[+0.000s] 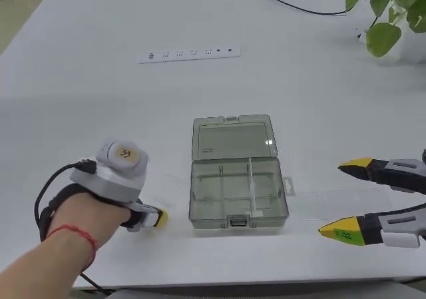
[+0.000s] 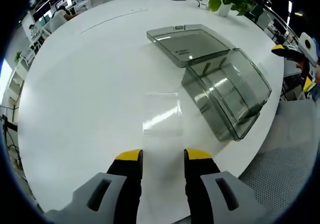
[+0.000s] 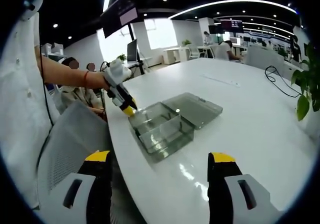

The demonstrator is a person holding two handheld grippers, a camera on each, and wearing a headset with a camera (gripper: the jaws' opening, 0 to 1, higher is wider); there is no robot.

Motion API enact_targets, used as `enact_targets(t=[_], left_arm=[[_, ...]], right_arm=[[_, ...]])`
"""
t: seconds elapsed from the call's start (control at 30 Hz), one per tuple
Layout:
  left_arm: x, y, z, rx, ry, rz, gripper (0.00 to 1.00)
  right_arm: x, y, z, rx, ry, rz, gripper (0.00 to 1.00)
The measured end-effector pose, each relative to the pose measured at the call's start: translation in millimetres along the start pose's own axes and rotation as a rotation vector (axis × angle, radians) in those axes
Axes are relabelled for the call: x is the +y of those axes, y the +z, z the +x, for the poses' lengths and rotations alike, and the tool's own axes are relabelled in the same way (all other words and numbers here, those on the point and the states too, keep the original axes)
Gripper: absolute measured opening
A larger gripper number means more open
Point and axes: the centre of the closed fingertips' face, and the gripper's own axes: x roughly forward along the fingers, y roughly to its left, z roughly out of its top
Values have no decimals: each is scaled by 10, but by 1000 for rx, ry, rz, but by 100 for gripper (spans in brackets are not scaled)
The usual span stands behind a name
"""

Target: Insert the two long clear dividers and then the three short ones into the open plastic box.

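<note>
The open clear plastic box (image 1: 234,191) lies in the middle of the white table, its lid (image 1: 233,139) folded flat behind it. One clear divider (image 1: 251,182) stands upright inside, running front to back. My left gripper (image 1: 157,218) rests low on the table just left of the box. In the left gripper view its jaws (image 2: 164,158) are slightly apart with nothing between them, and a flat clear short divider (image 2: 161,113) lies just ahead, beside the box (image 2: 227,97). My right gripper (image 1: 347,199) hovers wide open right of the box, above a faint long clear strip (image 1: 326,202).
A white power strip (image 1: 190,54) lies far behind the box. A black cable (image 1: 299,2) and a leafy plant (image 1: 389,12) sit at the back right. The table's front edge (image 1: 253,276) runs close below the box. People sit beyond the table (image 3: 80,67).
</note>
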Motion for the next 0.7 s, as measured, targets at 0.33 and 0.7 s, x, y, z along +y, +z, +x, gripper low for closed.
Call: enact_targets(t=[0.33, 0.7], left_arm=[[-23, -34, -50, -42, -30, -78, 30], [-26, 58, -222, -137, -67, -179, 30]], right_arm=[[24, 38, 20, 10, 0, -7, 78], [51, 102, 49, 24, 2, -18, 78]])
